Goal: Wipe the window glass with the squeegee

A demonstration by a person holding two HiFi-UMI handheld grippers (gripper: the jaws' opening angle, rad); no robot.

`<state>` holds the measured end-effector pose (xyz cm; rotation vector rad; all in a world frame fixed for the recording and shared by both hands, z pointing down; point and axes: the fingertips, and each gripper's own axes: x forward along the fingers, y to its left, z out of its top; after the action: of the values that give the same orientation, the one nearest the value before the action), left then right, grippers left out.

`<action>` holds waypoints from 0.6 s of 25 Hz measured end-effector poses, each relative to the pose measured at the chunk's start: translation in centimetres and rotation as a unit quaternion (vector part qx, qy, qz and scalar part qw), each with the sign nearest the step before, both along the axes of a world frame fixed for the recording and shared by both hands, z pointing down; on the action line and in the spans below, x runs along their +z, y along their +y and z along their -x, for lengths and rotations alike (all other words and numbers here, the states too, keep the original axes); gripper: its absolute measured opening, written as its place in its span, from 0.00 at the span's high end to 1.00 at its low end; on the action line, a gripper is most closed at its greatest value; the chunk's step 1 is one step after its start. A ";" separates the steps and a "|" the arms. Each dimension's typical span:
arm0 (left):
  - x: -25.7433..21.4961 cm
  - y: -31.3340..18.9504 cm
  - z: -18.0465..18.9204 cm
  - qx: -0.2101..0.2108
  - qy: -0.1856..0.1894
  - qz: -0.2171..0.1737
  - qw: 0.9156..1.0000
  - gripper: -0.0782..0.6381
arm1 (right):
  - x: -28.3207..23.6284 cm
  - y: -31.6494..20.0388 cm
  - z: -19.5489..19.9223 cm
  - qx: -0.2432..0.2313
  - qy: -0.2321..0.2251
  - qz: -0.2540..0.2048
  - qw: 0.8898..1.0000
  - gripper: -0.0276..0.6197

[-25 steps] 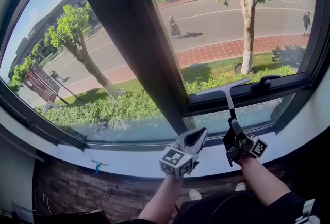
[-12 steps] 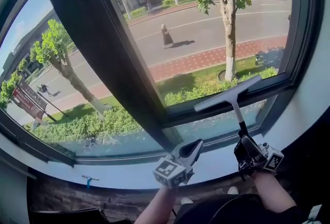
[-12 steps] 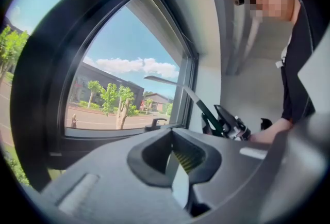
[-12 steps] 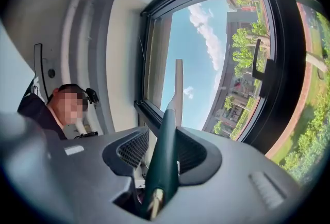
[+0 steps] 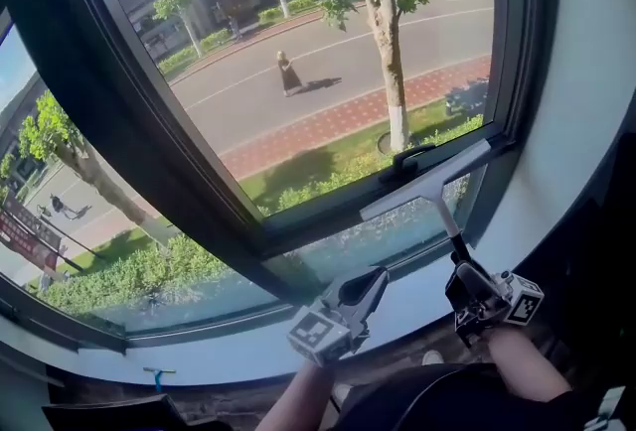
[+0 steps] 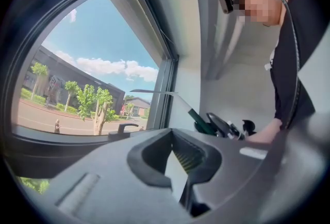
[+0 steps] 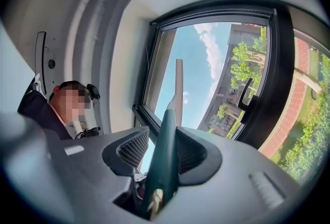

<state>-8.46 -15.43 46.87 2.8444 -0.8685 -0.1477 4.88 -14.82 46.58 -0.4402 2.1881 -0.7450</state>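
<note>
Head view: right gripper (image 5: pixel 463 270) low at right over the sill (image 5: pixel 229 355), jaws clamped on the dark handle of the squeegee (image 5: pixel 427 183). The shaft runs up and away from the jaws. The pale blade is tilted, right end higher, and lies across the lower right corner of the glass (image 5: pixel 298 111), over the dark bottom frame and just below the window latch (image 5: pixel 412 159). Blade contact with the glass: cannot tell. Left gripper (image 5: pixel 370 280) beside it to the left, near but apart, pointing at the lower frame. Left gripper view: left gripper (image 6: pixel 172 138) jaw tips meet, the hollow between the ribbed pads holds nothing and pale wall shows through it. The squeegee (image 6: pixel 154 93) blade is at mid-frame by the right edge of the window, its green shaft running down into the right gripper (image 6: pixel 219 124). Right gripper view: right gripper (image 7: pixel 167 138) jaws closed on the green shaft from both sides. The blade (image 7: pixel 178 89) is seen edge-on, upright before the pane, with sky behind it.
</note>
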 end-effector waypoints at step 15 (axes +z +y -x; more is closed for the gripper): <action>-0.2 -0.4 -4.1 0.014 -0.003 0.004 1.000 0.89 | 0.6 0.5 -5.0 0.042 -0.020 0.015 0.999 0.70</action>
<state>-4.39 -15.87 46.68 2.8507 -0.8271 -0.1318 9.91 -14.31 47.16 -0.5253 2.1098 -0.7343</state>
